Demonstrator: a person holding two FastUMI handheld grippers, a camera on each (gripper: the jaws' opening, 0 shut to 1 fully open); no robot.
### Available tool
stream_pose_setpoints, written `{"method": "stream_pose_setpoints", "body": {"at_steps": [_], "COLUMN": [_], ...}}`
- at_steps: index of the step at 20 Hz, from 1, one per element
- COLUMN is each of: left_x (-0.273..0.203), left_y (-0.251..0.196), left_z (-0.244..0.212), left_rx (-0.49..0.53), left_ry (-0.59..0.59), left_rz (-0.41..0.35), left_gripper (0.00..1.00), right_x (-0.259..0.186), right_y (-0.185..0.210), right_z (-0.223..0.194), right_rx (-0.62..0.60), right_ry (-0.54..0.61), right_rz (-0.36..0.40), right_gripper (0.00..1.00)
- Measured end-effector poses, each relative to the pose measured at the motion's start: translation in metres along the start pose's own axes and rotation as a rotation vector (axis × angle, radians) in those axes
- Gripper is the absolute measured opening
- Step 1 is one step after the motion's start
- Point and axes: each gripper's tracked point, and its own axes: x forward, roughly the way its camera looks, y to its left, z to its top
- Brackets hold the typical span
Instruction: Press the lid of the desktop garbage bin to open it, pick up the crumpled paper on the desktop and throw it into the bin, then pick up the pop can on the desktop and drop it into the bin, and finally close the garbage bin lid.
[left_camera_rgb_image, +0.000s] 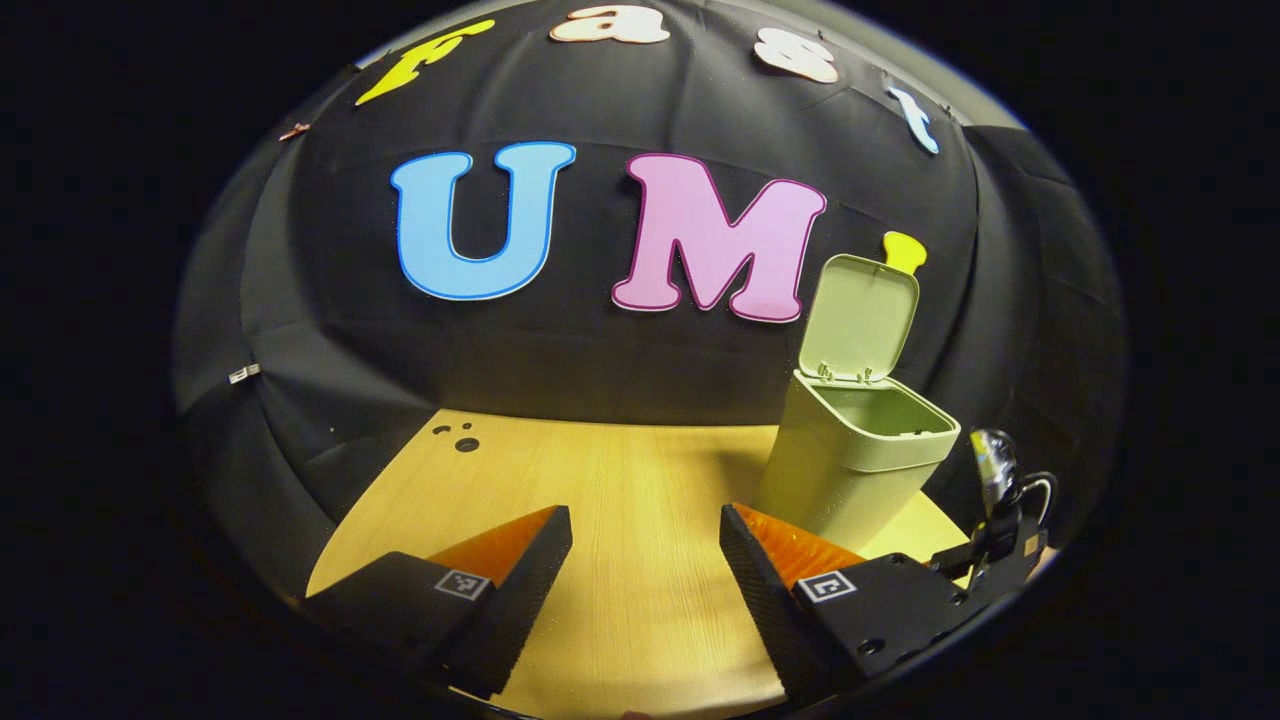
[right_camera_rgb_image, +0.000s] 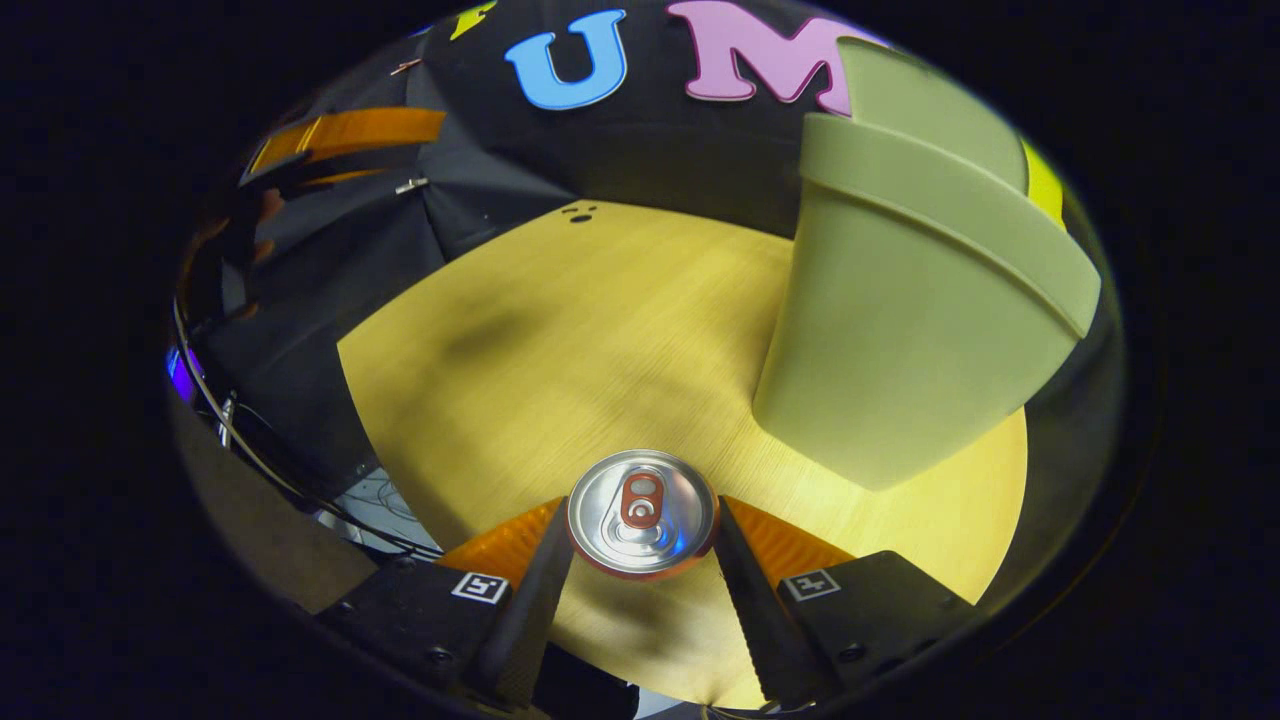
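In the left gripper view the pale green bin (left_camera_rgb_image: 850, 470) stands on the wooden table at the right, its lid (left_camera_rgb_image: 860, 315) tipped up and its mouth uncovered. My left gripper (left_camera_rgb_image: 645, 540) hovers open over bare tabletop, left of the bin. Both fingers of my right gripper (right_camera_rgb_image: 642, 520) press the sides of the pop can (right_camera_rgb_image: 642, 512), whose silver top and pull tab face the camera. The can hangs above the table with its shadow under it. The bin (right_camera_rgb_image: 900, 330) rises close by on the right. The right gripper (left_camera_rgb_image: 1000, 530) with the shiny can (left_camera_rgb_image: 990, 460) sits beyond the bin.
The wooden table (right_camera_rgb_image: 560, 340) has small dark holes (left_camera_rgb_image: 460, 438) near its far left corner. My left gripper (right_camera_rgb_image: 340, 135) shows at the upper left of the right gripper view. Cables (right_camera_rgb_image: 300, 480) hang past the table's left edge.
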Motion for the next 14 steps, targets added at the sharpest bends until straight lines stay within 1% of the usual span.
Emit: {"method": "stream_pose_setpoints", "body": {"at_steps": [1,4,10,14], "left_x": [0.002,0.008,0.015,0.018], "left_y": [-0.002,-0.009,-0.020,-0.023], "left_z": [0.001,0.001,0.003,0.003], "left_rx": [0.001,0.000,0.007,0.013], "left_ry": [0.001,0.003,0.004,0.006], "left_rz": [-0.006,-0.027,-0.061,-0.072], "left_gripper": [0.98,0.95,0.96,0.96], "right_x": [-0.008,-0.027,-0.064,-0.085], "right_y": [0.000,-0.009,-0.023,-0.027], "right_z": [0.009,0.042,0.102,0.139], "right_rx": [0.008,0.021,0.046,0.060], "right_ry": [-0.021,-0.090,-0.225,-0.314], "right_rz": [-0.001,-0.016,-0.044,-0.046], "right_gripper": [0.84,0.83,0.83,0.83]}}
